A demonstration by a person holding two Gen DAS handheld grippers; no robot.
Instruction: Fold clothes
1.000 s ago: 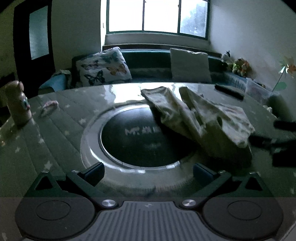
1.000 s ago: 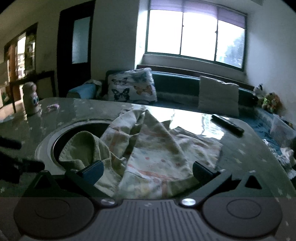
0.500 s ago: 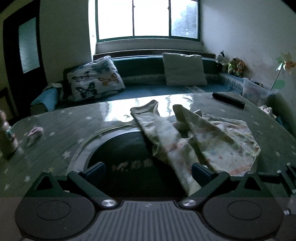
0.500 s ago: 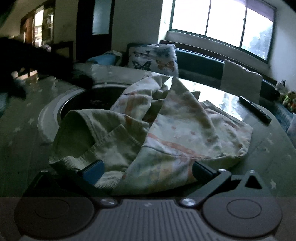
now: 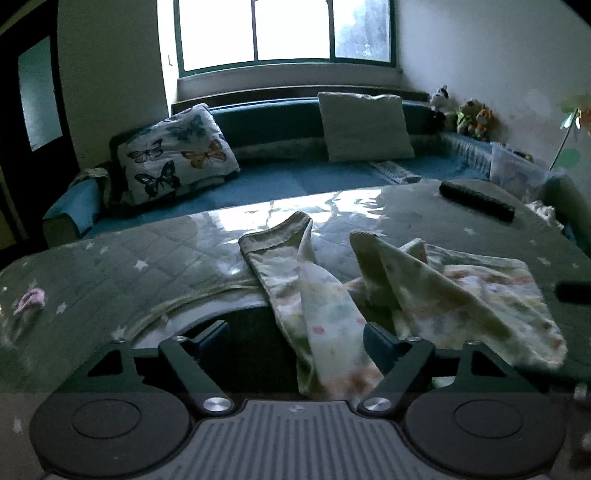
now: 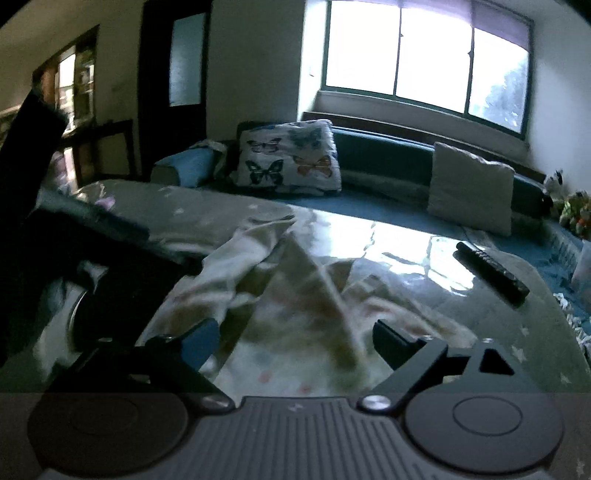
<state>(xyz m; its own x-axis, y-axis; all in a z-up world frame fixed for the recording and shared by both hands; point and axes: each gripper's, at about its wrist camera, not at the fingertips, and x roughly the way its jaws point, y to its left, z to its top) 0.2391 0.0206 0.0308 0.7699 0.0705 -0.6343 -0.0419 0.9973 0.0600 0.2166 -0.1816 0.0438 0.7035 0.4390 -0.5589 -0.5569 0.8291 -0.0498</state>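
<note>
A dim room, lit by a bright window [image 5: 284,29], holds a blue sofa [image 5: 295,177] with a butterfly cushion [image 5: 173,162] and a plain cushion [image 5: 364,125] behind a glossy, star-patterned worktop [image 5: 110,266] with a dark round inset [image 5: 251,332]. A remote [image 5: 476,201] lies at the far right edge. The crumpled patterned garment [image 5: 325,306] lies partly over the inset. Compared with a second ago, both tools have come in close: the left tool [image 5: 295,341] now has one strip of the cloth between its jaws, and the right tool [image 6: 295,341] straddles the near hem of the garment [image 6: 295,325]. Both sets of jaws are closing but the pads do not yet press on the fabric. This looks like the pinch before lifting and spreading the garment out; no fold is made yet.
</note>
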